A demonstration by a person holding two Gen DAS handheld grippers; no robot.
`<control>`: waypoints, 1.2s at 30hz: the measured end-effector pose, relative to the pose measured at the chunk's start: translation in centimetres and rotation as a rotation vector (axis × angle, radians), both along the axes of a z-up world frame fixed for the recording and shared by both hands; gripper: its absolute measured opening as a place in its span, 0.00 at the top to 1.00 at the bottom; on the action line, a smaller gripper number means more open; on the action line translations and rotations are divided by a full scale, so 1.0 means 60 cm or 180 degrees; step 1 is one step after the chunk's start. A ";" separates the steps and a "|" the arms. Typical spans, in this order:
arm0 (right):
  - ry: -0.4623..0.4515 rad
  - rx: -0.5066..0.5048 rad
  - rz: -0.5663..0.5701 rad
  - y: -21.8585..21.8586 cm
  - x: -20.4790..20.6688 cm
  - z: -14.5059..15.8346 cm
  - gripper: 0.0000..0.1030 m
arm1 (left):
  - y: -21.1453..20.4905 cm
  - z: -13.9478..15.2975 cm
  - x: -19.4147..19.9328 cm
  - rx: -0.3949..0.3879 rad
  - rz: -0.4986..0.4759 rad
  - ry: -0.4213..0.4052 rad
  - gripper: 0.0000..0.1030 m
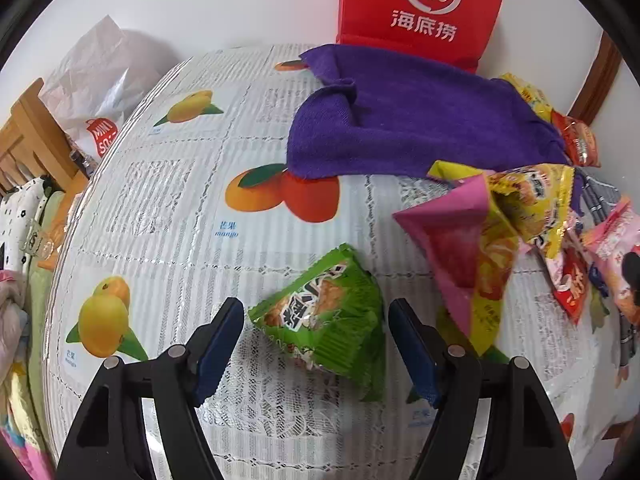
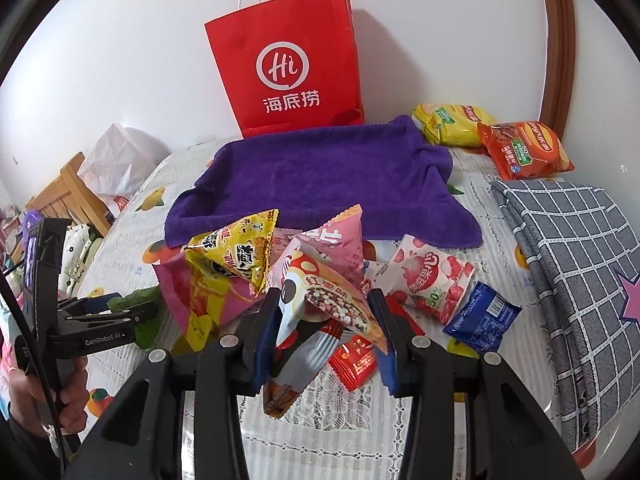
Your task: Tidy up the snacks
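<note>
Presently, left tongs [image 1: 316, 344] stand released around a green snack packet [image 1: 324, 320] on the counter [image 1: 168, 216]. Right tongs [image 2: 322, 332] clench a mushroom-print snack packet [image 2: 320, 300].

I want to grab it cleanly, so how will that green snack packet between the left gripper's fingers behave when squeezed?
The green snack packet looks puffed and crinkly, so it probably gives and crackles under the left gripper. Its glossy film may slip. It looks light, and whatever is inside might crush.

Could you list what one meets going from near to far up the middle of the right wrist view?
Right gripper holding the mushroom-print snack packet → pink snack packet → purple towel → red paper bag against the wall.
</note>
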State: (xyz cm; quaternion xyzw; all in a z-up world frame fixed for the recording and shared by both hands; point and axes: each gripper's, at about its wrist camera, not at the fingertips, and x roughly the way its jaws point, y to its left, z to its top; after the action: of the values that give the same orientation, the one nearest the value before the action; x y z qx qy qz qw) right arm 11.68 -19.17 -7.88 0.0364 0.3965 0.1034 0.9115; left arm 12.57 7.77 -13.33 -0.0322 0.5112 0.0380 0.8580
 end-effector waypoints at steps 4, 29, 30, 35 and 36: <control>0.0004 -0.0017 0.0000 0.000 0.003 -0.001 0.59 | 0.004 -0.005 0.003 -0.0092 -0.0001 -0.0017 0.46; -0.0190 -0.0017 0.0034 0.005 0.000 0.043 0.59 | 0.018 0.066 0.003 -0.0163 -0.0011 -0.0271 0.62; -0.0201 -0.0013 0.0029 0.004 0.000 0.046 0.59 | 0.019 0.074 0.004 -0.0159 -0.0010 -0.0297 0.62; -0.0279 -0.0040 -0.0014 -0.005 0.006 0.070 0.59 | 0.019 0.109 0.012 -0.0126 -0.0002 -0.0411 0.62; -0.0288 -0.0036 -0.0025 -0.007 0.008 0.075 0.59 | 0.018 0.115 0.014 -0.0126 0.0001 -0.0428 0.62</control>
State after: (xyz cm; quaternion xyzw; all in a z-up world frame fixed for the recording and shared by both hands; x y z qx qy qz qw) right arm 12.15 -19.58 -3.39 0.0281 0.3553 0.0991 0.9291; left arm 13.43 8.87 -6.46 -0.0517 0.4531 0.0257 0.8896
